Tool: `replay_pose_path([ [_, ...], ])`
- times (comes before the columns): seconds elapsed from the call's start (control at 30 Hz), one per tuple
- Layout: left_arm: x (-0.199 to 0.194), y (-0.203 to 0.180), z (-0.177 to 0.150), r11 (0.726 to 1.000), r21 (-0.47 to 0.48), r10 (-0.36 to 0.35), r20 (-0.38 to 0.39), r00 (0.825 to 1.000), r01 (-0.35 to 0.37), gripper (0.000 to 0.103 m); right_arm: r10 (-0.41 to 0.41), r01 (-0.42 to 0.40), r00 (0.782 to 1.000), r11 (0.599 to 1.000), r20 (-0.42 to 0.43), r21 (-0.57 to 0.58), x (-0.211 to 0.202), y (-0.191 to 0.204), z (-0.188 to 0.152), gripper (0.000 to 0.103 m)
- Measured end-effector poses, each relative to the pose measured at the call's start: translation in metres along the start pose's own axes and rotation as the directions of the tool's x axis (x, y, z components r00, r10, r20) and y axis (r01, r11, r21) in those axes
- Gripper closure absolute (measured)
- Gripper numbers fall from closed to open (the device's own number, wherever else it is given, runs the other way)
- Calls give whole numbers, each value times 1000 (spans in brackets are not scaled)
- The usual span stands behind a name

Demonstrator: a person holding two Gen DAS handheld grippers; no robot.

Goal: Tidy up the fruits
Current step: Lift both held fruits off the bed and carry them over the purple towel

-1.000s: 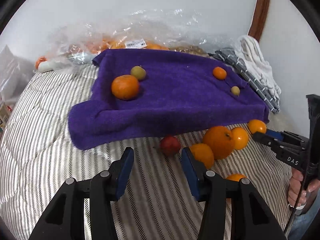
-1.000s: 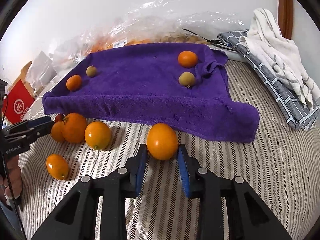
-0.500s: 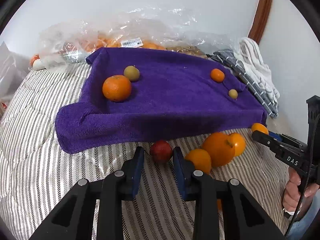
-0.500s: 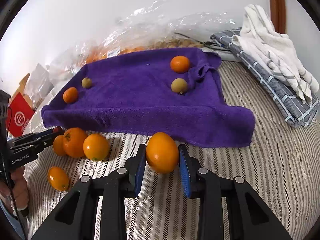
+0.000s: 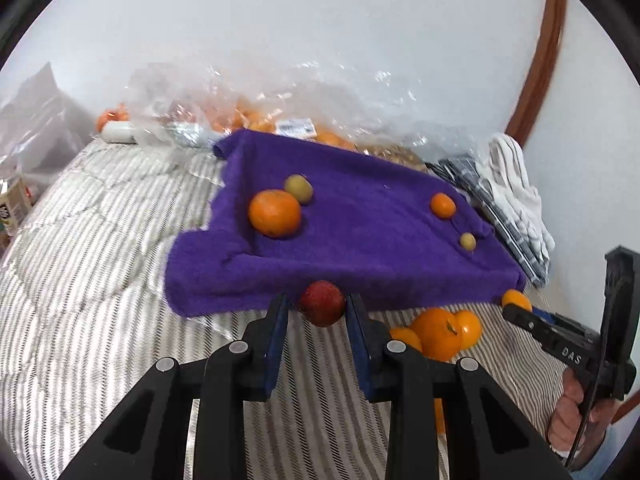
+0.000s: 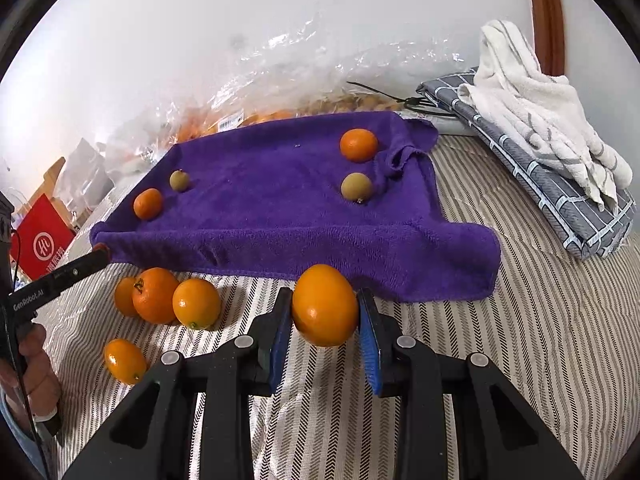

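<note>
Left hand-held gripper [image 5: 322, 306], tilted downward, pinches a small red round fruit [image 5: 322, 303]; right hand-held gripper [image 6: 325, 312], angled down too, clamps a smooth orange oval fruit [image 6: 324, 304].

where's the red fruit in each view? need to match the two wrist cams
Left wrist: red fruit at lower centre, clamped in the left hand-held gripper, just in front of the purple towel's near edge.
Right wrist: only a sliver at the far left, at the tip of the left hand-held gripper, by the towel's near-left corner.
Shared landmark: purple towel.
</note>
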State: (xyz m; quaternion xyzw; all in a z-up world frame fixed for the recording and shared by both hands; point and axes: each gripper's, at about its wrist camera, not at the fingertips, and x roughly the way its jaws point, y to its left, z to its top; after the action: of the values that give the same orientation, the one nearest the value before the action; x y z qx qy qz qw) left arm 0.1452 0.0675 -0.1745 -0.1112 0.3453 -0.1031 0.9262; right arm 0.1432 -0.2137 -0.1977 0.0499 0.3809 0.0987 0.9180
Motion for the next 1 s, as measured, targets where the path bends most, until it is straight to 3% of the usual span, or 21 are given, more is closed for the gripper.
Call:
replay_pose_path([
  [0.23,-9,6,2,1000,-21,20,43,999,-19,75,24,-24,999,1000,21,-9,-5,2,-1,71],
  [0.67,-18,-7,3,999,30,43,78,996,-45,75,89,-90,993,996,72,8,-17,-2,0,71],
  [0.8,-30,-5,17,1000,21,15,76,997,-16,75,47,-47,997,999,66,-4,-23,-2,2,71],
  [1.0,-42,-6,52,997,64,43,118,992,-51,75,66,-64,992,998,112,-22,-51,0,28,71],
])
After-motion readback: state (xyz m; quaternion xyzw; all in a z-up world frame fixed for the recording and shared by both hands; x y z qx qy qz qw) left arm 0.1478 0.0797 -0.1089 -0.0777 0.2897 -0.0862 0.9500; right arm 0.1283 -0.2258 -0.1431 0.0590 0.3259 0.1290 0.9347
